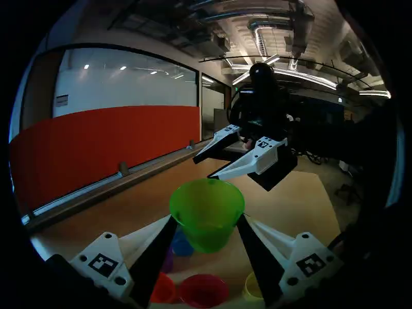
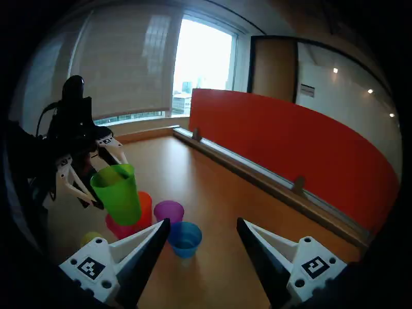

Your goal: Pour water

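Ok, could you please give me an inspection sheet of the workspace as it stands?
Surface: wooden table, no spill seen.
Job's things: green cup lifted off the table; blue cup, purple cup, orange cup, pink cup and yellow cup stand grouped on the table; contents cannot be told.
Clutter: nothing seen.
Grippers: left gripper shut on the green cup; right gripper open, holding nothing.
Cables: dark cable by the left gripper's mount.
Surroundings: red partition, window, ceiling ducts.
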A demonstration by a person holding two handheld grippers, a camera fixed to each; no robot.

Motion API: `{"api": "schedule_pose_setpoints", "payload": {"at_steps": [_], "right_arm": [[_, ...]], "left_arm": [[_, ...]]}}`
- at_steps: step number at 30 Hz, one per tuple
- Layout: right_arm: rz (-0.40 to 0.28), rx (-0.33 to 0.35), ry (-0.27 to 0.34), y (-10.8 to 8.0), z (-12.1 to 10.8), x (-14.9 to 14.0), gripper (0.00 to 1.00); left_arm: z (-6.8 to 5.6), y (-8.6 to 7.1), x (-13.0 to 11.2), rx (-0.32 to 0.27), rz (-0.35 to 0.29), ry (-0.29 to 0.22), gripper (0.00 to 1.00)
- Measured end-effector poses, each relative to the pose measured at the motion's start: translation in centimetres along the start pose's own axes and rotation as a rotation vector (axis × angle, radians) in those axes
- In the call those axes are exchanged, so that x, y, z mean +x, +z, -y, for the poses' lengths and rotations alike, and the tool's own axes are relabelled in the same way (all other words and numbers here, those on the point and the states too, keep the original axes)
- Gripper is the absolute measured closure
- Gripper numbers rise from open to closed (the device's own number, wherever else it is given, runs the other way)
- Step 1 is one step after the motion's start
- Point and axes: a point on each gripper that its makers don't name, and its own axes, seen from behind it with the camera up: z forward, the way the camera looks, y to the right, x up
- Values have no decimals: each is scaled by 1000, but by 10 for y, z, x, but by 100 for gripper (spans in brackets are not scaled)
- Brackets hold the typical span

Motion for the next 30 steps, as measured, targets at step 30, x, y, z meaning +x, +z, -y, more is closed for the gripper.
{"api": "schedule_pose_setpoints", "payload": {"at_steps": [30], "right_arm": [[21,41,9,25,17,-9,0]], "left_arm": [[17,-39,11,98,-41,30,17]]}}
